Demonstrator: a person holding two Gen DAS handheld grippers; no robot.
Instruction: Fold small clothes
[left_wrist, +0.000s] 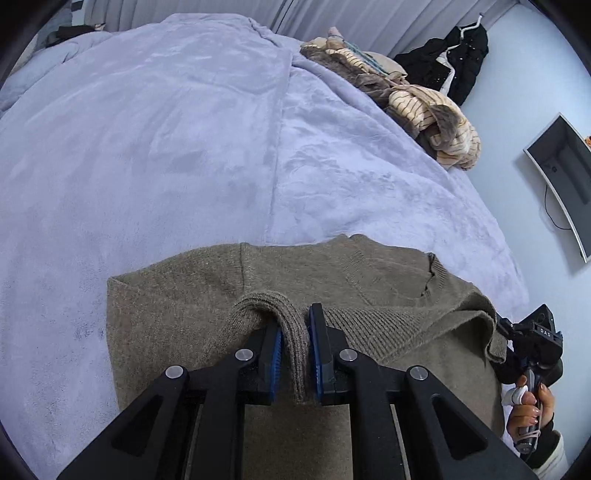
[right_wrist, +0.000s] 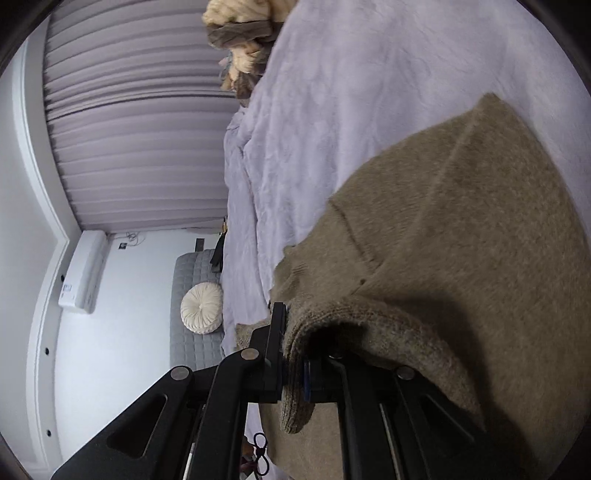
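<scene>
Folding stage: mid-fold by the look of it, ribbed hem lifted off the bed and carried over the body of the garment.
Left gripper: clamped on a fold of ribbed hem, blue pads pressing the knit from both sides; held that way to keep one corner of the hem from slipping during the carry.
Right gripper: closed on the same ribbed edge at the other corner, knit draped over the far finger and hiding it; rolled sideways, bed running up the frame.
Sweater: brown knit, lying flat toward 12 o'clock from the left tongs, far edge straight, neckline notch at about 2 o'clock.
Why both ends held: likely to keep the hem taut and level so the fold lands square.
Blanket: lavender plush, covering the bed, wide bare stretch from 9 through 12 o'clock beyond the sweater; plenty of room there for laying the fold down.
Clothes pile: striped and furry pieces at 1 o'clock, well apart from the sweater, no obstacle.
Bed edge: dropping away at 3 o'clock, just beside the sweater's right side; little margin there, drift toward it risky.
Person's hand: at 4 o'clock, wrapped round the right tool's handle, off the bed.
</scene>
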